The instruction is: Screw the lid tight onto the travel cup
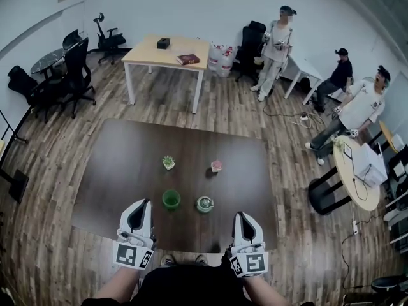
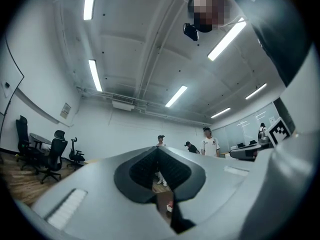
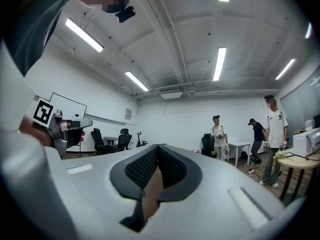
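A green travel cup (image 1: 171, 199) stands open-topped on the dark brown table (image 1: 127, 171), near its front edge. Its green lid (image 1: 204, 204) lies just to the right of it, apart from the cup. My left gripper (image 1: 141, 206) hovers at the table's front edge, below and left of the cup, shut and empty. My right gripper (image 1: 242, 220) hangs level below and right of the lid, also shut with nothing in it. In both gripper views the jaws meet at the tips and only a sliver of table shows between the pads.
A small potted plant (image 1: 168, 162) and a small pink object (image 1: 217, 166) sit further back on the table. A light wooden table (image 1: 167, 51) with a book stands beyond. Office chairs (image 1: 70, 75) line the left; several people (image 1: 275, 46) are at the right.
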`<state>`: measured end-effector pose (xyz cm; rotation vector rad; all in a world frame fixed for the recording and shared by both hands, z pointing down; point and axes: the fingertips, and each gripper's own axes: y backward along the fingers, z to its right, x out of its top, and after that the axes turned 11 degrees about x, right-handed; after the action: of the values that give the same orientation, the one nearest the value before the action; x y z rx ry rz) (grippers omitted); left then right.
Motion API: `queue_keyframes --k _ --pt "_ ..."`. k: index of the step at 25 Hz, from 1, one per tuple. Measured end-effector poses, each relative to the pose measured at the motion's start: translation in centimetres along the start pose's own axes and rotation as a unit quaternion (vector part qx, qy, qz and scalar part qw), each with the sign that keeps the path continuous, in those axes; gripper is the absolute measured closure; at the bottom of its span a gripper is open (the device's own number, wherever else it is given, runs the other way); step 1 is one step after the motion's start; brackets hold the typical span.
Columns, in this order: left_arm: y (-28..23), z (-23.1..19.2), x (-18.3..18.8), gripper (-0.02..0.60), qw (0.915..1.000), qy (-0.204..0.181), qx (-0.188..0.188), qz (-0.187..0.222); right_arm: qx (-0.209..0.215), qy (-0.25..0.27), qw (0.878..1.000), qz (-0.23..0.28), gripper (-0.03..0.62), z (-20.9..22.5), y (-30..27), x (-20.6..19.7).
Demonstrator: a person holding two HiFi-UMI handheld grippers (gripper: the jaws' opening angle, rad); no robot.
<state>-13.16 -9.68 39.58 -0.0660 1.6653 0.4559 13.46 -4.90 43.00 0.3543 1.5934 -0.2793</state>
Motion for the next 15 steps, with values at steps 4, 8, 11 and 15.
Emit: queue_keyframes --k 4,8,11,15 --pt "-1.0 0.9 -0.3 0.580 0.9999 -0.004 -0.005 0.015 0.014 0.003 1.000 -0.006 0.585 1.4 -1.0 -0.3" --pt "-2.6 2.0 -1.9 -0.008 0.9996 -0.016 -0.023 0.006 0.032 -0.004 0.999 -0.011 0.585 1.9 -1.5 -0.9" --pt "-2.7 2.2 -2.9 -0.008 0.9994 -0.023 -0.024 -0.005 0.051 0.003 0.998 -0.021 0.585 1.3 -1.9 -1.6" --pt "-2.7 2.2 -3.5 -0.008 0.9994 -0.030 -0.016 0.002 0.055 -0.012 0.998 -0.014 -0.007 2.1 -3.6 -1.9"
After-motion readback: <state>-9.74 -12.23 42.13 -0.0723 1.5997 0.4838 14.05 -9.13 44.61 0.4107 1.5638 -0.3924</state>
